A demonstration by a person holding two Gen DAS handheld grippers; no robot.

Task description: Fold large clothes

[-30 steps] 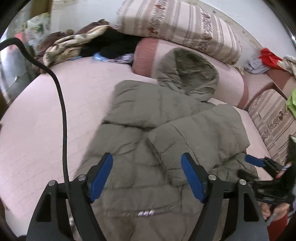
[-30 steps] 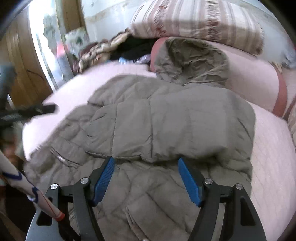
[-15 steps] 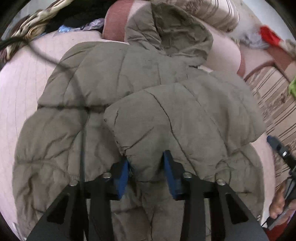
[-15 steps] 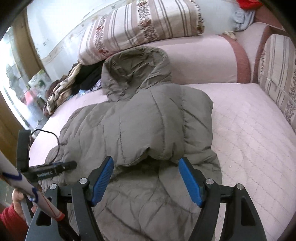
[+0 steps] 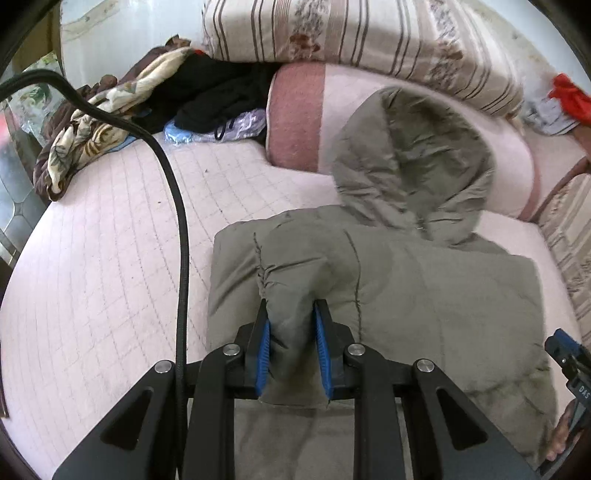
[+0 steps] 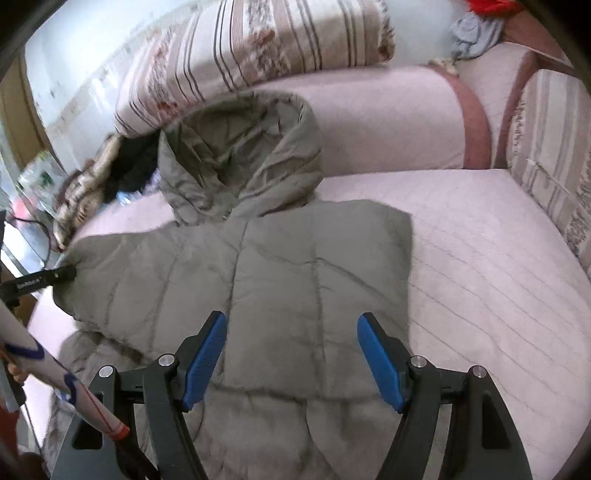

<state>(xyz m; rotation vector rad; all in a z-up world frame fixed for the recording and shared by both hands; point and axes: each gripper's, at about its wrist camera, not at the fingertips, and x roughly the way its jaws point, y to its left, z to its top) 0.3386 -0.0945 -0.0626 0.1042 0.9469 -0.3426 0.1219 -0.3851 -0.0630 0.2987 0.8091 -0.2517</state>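
Observation:
A large olive-grey padded jacket (image 5: 424,295) with a hood (image 5: 413,158) lies on a pink quilted bed (image 5: 103,266). My left gripper (image 5: 291,347) is shut on a bunched fold of the jacket's sleeve cuff, holding it over the jacket's body. In the right wrist view the jacket (image 6: 280,280) lies with its sleeves folded in, hood (image 6: 243,155) toward the pillows. My right gripper (image 6: 295,354) is open and empty just above the jacket's lower part. The left gripper's tip (image 6: 44,278) shows at the jacket's left edge.
Striped pillows (image 5: 351,33) and a pink bolster (image 5: 295,114) line the head of the bed. A heap of dark and patterned clothes (image 5: 147,99) lies at the back left. A black cable (image 5: 177,192) hangs across the left. A striped cushion (image 6: 554,155) borders the right.
My left gripper closed on the jacket's sleeve and has carried it across, so the jacket now looks narrower. My right gripper stayed open and moved in closer over the jacket.

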